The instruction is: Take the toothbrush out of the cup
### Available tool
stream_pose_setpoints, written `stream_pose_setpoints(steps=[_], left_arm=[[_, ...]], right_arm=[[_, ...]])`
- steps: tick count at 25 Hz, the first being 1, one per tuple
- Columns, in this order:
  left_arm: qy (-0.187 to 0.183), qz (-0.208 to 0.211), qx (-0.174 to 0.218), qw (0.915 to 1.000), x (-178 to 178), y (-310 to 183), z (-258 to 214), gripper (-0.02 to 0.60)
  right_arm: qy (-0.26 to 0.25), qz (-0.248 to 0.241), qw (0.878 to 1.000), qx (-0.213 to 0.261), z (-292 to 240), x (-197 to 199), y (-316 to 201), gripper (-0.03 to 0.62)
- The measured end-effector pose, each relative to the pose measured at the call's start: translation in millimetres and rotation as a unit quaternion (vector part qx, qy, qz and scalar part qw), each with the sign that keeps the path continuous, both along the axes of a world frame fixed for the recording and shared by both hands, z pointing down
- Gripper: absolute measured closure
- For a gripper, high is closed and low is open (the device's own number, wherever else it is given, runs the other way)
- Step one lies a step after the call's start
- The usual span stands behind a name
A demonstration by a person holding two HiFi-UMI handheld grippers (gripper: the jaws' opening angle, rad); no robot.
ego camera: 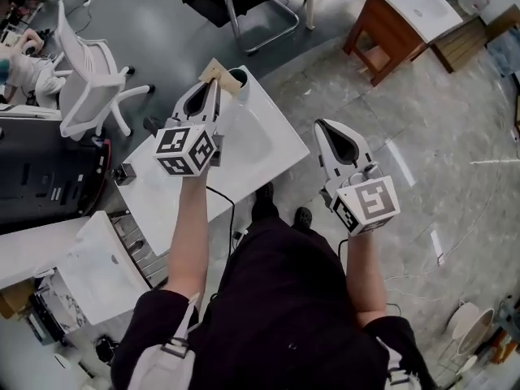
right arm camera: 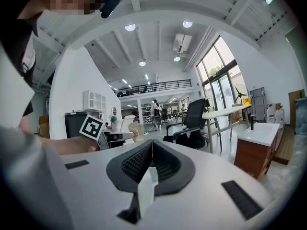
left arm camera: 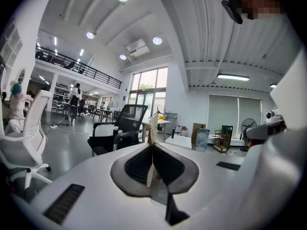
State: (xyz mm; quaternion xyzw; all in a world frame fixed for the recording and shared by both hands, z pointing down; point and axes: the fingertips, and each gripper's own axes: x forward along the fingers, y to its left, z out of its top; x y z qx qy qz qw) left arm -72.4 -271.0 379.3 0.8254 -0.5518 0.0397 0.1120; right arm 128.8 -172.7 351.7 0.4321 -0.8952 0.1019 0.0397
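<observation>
Currently: left gripper [ego camera: 214, 86] clamped on toothbrush [ego camera: 218, 71] beside cup [ego camera: 238, 77], far corner of washbasin top [ego camera: 162, 193] | right gripper [ego camera: 323, 128] closed, empty, beyond its right edge | toothbrush likely light, stiff, thin, slippery: hold mid-handle.

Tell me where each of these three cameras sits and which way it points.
Head view: on the person's head, facing steeply down at both forearms, left gripper, right gripper, white counter.
Left gripper view: on that gripper, looking along jaws shut on a thin tan item, toward a black chair.
Right gripper view: on the right gripper, along its shut jaws; both gripper views share that chair.
</observation>
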Motion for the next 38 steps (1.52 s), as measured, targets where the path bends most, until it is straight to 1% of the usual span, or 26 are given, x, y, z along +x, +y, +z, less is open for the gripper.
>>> stream_pose_setpoints(steps=[6,11,14,20,23,27,31,35,38], left_arm=[[0.001,-0.027,0.015,0.9995,20.1,55.0,-21.0,0.563],[0.014,-0.046,0.029,0.9984,39.3,105.6,-37.1,0.563],[0.024,-0.06,0.033,0.9974,49.3,132.3,-41.2,0.563],[0.035,-0.086,0.026,0.9953,51.2,174.8,-37.7,0.563],[0.042,-0.093,0.026,0.9944,51.7,192.5,-35.8,0.563],[0.052,-0.099,0.031,0.9932,49.2,211.1,-39.3,0.563],[0.063,-0.098,0.034,0.9925,47.7,221.1,-42.0,0.563],[0.064,-0.103,0.032,0.9921,41.6,227.0,-39.4,0.563],[0.068,-0.105,0.026,0.9918,38.0,229.1,-34.7,0.563]], right_arm=[[-0.019,-0.038,0.999,0.002,-2.7,16.6,22.9,0.563],[-0.031,-0.078,0.996,0.003,-1.6,30.5,45.7,0.563],[-0.028,-0.101,0.994,0.005,0.1,35.3,54.7,0.563],[-0.023,-0.138,0.99,0.002,0.2,25.0,72.3,0.563],[-0.017,-0.155,0.988,0.009,1.7,17.6,79.9,0.563],[-0.002,-0.167,0.986,0.021,-1.4,7.0,87.4,0.563],[0.009,-0.166,0.986,0.016,-3.7,0.1,91.1,0.563],[0.006,-0.169,0.986,0.012,0.1,-7.2,95.0,0.563],[0.0,-0.163,0.987,0.0,3.6,-9.2,95.7,0.563]])
